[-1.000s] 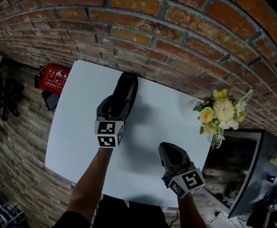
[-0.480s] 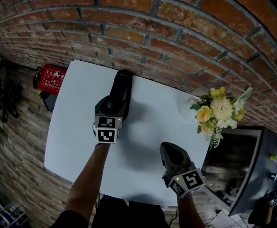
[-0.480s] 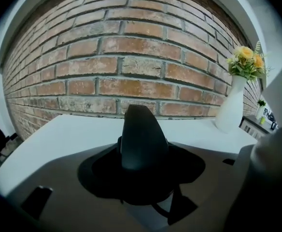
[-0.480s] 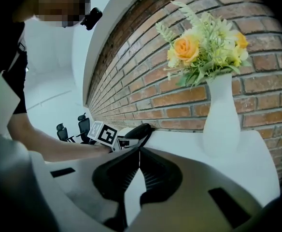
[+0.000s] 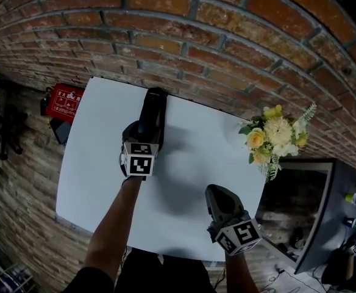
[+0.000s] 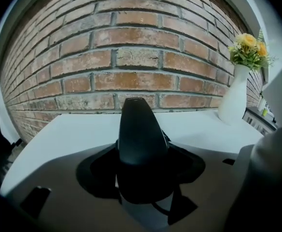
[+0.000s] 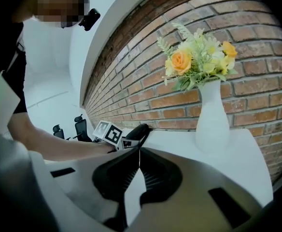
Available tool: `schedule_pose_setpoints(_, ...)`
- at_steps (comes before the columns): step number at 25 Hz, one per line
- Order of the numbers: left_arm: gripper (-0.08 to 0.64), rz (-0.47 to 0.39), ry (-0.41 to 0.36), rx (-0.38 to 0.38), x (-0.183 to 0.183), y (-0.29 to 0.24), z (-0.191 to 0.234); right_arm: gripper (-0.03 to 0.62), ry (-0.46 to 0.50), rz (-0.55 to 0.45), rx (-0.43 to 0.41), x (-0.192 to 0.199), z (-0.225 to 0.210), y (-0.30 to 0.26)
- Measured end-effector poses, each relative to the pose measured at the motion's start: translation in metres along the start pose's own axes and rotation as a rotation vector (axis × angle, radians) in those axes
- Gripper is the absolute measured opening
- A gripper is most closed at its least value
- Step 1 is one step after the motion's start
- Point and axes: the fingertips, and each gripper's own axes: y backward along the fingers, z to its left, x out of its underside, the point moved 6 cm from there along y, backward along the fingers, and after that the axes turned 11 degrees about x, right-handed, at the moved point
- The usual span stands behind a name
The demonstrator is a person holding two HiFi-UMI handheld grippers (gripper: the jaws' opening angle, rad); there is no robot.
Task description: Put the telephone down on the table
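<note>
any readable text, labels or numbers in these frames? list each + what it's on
No text can be read.
White print on the red box beside the table: too small and blurred to read.
The marker cubes: black-and-white square patterns only, no letters or numbers.
The telephone: no print visible.

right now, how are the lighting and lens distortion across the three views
Head view: fisheye bows the brick wall into arcs; a soft shadow lies on the table right of the telephone. Left gripper view: the telephone is a dark, nearly featureless shape; corners go black. Right gripper view: the vase reads flat white; edges are dark.
</note>
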Motion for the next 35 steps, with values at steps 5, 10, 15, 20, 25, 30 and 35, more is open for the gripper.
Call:
schedule_pose_setpoints(5,0.281,0.039,0.017,0.012,0.004,-0.003,0.002,0.021,-0.008,-0.010,0.023,0.007,-0.003,0.012)
schedule_pose_setpoints(10,0.281,0.077,-0.010,0.029,0.007,-0.002,0.005,0.023,-0.014,-0.013,0.034,0.012,0.001,0.019)
schedule_pose_setpoints(15,0.293,0.065,-0.017,0.027,0.004,-0.002,0.002,0.023,-0.015,-0.014,0.043,0.011,0.007,0.024)
schedule_pose_setpoints(20,0.368,0.047,-0.028,0.029,0.005,0.007,-0.001,0.022,-0.011,-0.026,0.066,0.007,0.010,0.037)
schedule_pose_setpoints(25,0.373,0.018,-0.037,0.047,0.007,0.031,-0.002,0.023,-0.009,-0.047,0.094,0.006,0.019,0.051)
schedule_pose_setpoints(30,0.371,-0.029,-0.032,0.086,0.005,0.078,0.000,0.023,0.006,-0.098,0.117,0.000,0.042,0.069)
schedule_pose_setpoints(35,0.247,-0.060,-0.045,0.132,0.016,0.149,-0.007,0.023,-0.013,-0.132,0.143,0.002,0.073,0.097)
